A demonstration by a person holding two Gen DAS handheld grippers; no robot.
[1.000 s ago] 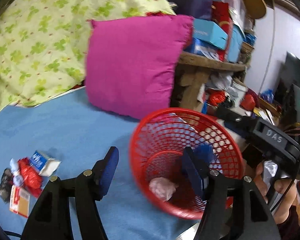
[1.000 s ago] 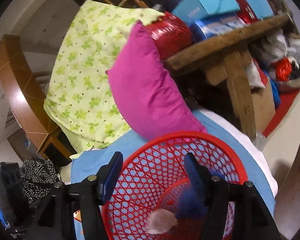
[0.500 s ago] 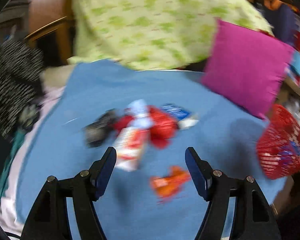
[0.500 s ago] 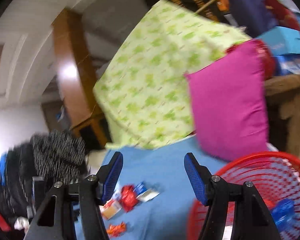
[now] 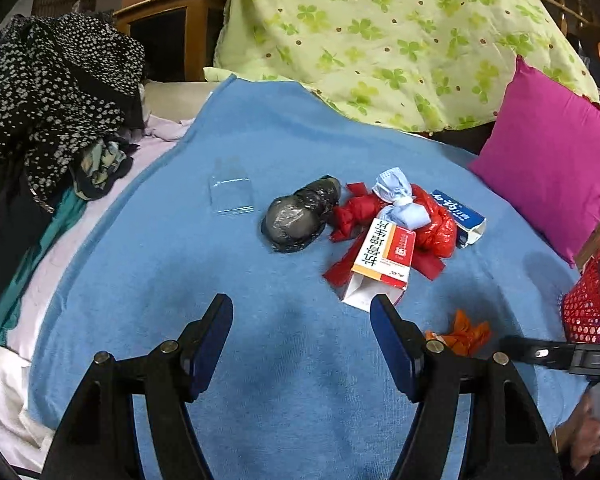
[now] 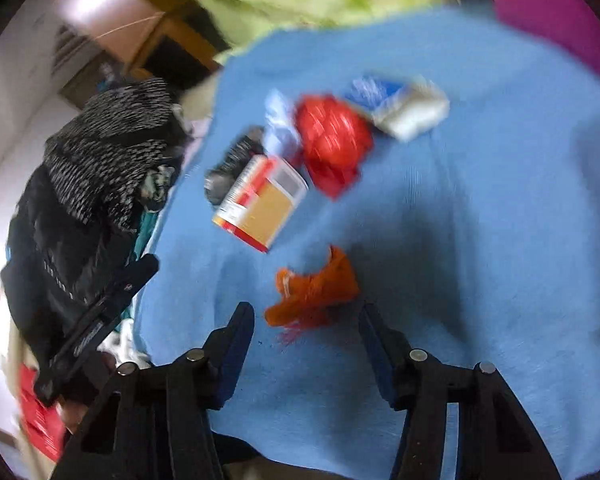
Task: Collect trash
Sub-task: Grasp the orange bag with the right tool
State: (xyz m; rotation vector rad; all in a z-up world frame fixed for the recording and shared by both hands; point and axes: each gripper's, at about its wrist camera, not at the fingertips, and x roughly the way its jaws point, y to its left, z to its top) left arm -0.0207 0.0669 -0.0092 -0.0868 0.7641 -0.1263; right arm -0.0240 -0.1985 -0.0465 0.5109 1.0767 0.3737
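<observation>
Trash (image 5: 384, 232) now fills view; red basket (image 5: 584, 308) shifted rightward.

crumpled orange wrapper (image 6: 312, 292) apart from trash pile (image 5: 380, 228) on blue blanket (image 5: 260, 360)

The left wrist camera is looking down across the blue blanket (image 5: 260, 160) from its near edge. The right wrist camera is sitting closer, facing left; both are sharing the trash pile (image 5: 380, 232) (image 6: 300, 160).

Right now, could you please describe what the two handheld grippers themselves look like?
The left gripper and the right gripper look alike: black plastic arms with silver bolt heads, ending in flat dark-blue finger pads. No cables or sleeves are visible.
</observation>
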